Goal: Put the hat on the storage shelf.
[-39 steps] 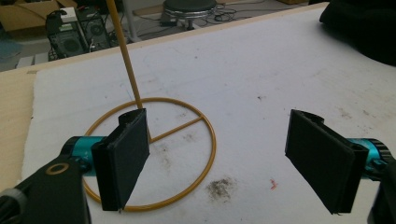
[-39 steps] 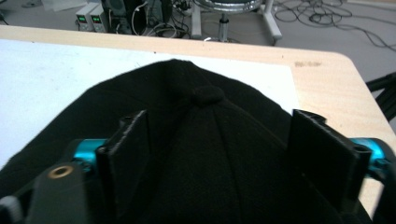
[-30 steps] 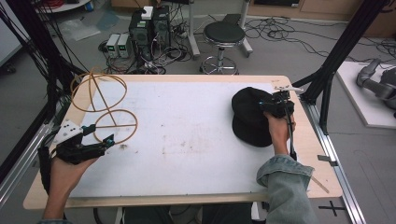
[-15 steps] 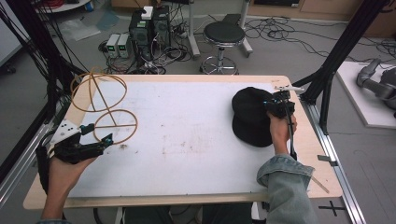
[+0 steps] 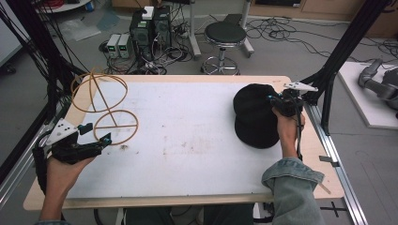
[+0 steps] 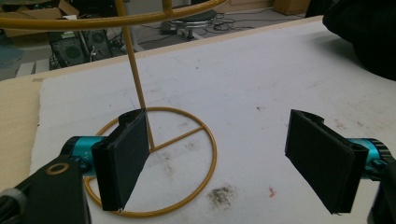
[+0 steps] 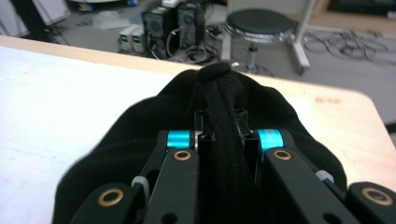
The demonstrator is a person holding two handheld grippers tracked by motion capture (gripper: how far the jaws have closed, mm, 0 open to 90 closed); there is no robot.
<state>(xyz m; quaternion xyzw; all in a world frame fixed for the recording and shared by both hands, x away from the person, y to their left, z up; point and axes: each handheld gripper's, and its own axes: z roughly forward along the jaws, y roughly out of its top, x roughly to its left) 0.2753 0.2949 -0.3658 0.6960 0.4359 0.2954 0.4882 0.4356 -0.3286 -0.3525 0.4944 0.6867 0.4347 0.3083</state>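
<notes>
A black cap point(image 5: 253, 117) lies at the table's right side. My right gripper point(image 5: 281, 104) is shut on a fold of the black cap point(image 7: 224, 121), pinched between its two jaws. A yellow wire stand point(image 5: 105, 105) with a round base and a hoop on top rises at the table's left. My left gripper point(image 5: 96, 136) is open beside the stand's base ring point(image 6: 159, 158), with the left pad point(image 6: 123, 161) over the ring and the right pad point(image 6: 322, 161) well clear of it.
A white mat point(image 5: 178, 140) covers most of the wooden table point(image 5: 319, 154). Black frame posts stand at both sides. A stool point(image 5: 225, 35), computers and cables lie on the floor beyond the far edge.
The right gripper has lifted a little with the cap's fold in it. The left gripper has barely moved.
</notes>
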